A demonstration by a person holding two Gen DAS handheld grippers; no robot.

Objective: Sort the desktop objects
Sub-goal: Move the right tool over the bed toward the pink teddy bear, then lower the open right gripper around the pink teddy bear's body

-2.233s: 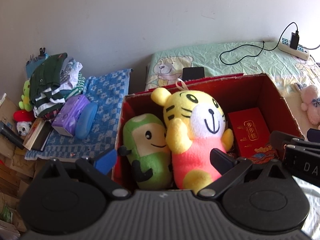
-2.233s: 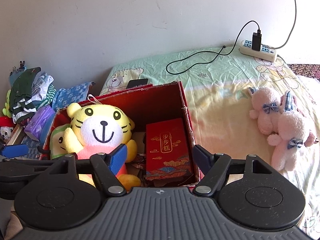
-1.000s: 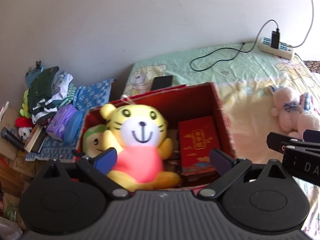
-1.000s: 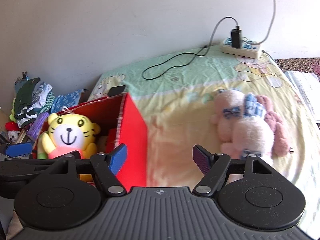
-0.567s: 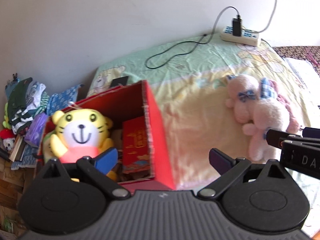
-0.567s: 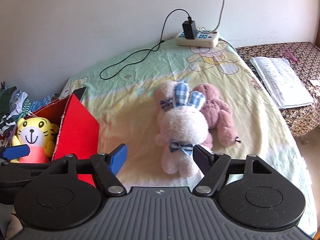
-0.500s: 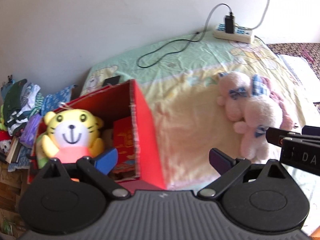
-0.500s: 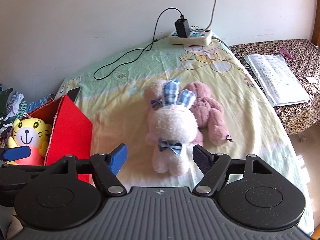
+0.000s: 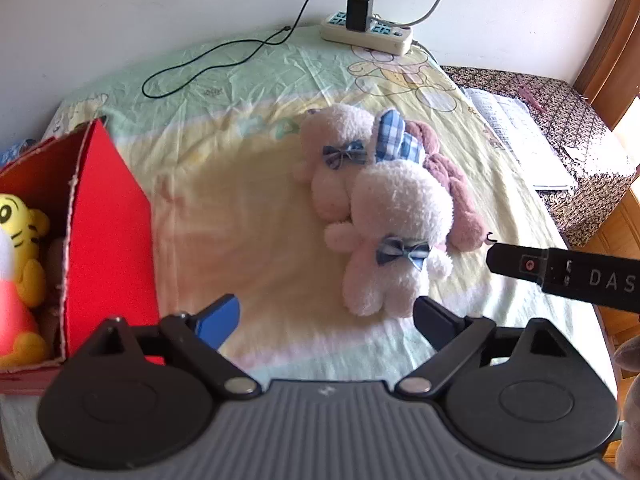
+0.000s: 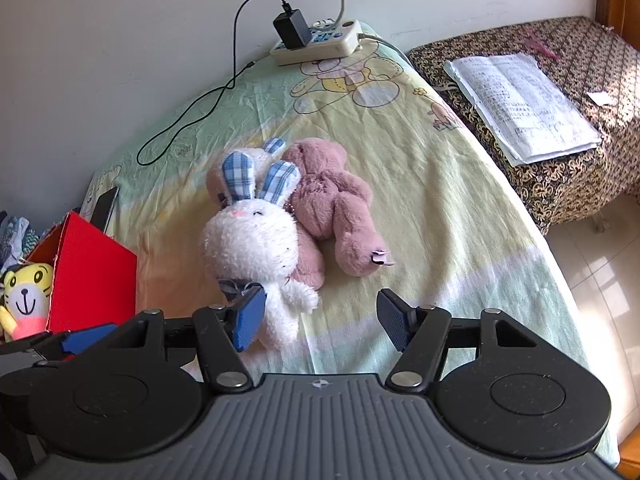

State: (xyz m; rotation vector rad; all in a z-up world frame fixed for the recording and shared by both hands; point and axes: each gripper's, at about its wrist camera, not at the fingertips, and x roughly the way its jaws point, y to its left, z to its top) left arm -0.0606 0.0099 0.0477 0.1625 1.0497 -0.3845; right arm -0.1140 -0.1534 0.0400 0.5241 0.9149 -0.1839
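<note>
A white plush bunny with blue plaid ears and a bow lies on the bedsheet, on top of a second pale bunny and beside a dusty-pink bear. My left gripper hovers just short of the white bunny's feet. Its jaws are closing with nothing between them. My right gripper is over the white bunny. Its jaws are closing, the left pad lies against the bunny's lower body and the right pad is free. A red box at the left holds a yellow tiger toy.
A power strip with a charger and a black cable lie at the head of the bed. An open booklet rests on a patterned side table to the right. The bed edge and tiled floor are at the right.
Both views have swung right from the red box to the plush toys. Both grippers have come lower and closer to the white bunny, and their jaws have narrowed.
</note>
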